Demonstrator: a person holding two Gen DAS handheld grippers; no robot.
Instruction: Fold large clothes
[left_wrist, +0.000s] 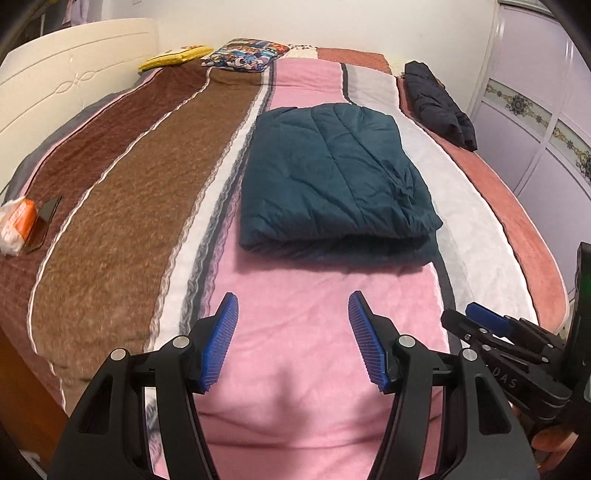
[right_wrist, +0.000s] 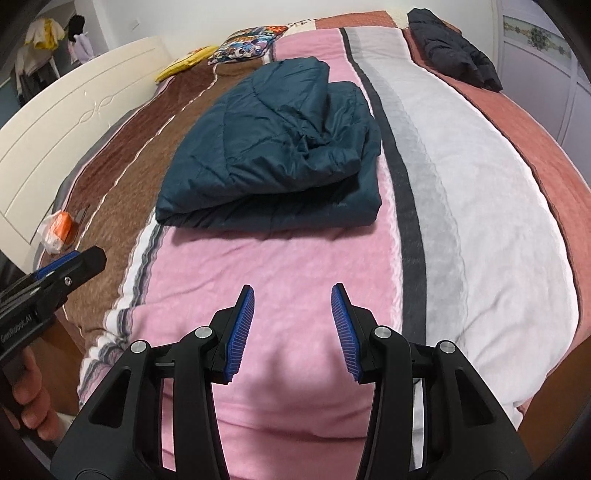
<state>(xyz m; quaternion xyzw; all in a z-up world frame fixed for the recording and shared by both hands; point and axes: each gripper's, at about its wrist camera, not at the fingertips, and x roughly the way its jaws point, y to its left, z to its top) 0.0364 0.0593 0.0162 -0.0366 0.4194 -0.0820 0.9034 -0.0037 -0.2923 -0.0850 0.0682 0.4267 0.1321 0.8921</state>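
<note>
Left wrist view: both grippers' jaws released over bare pink blanket (left_wrist: 295, 314), short of folded teal jacket (left_wrist: 332, 177).

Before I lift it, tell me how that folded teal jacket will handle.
The teal jacket looks puffy and quilted, so probably light and floppy. Its smooth shell may slip. The loose top layer would likely unfold if lifted by one edge.

White letters "DAS" are showing on the right gripper (left_wrist: 480, 321) at the frame's lower right; "GenRobot.AI" is running along the left gripper (right_wrist: 70, 264) at the left edge.
</note>
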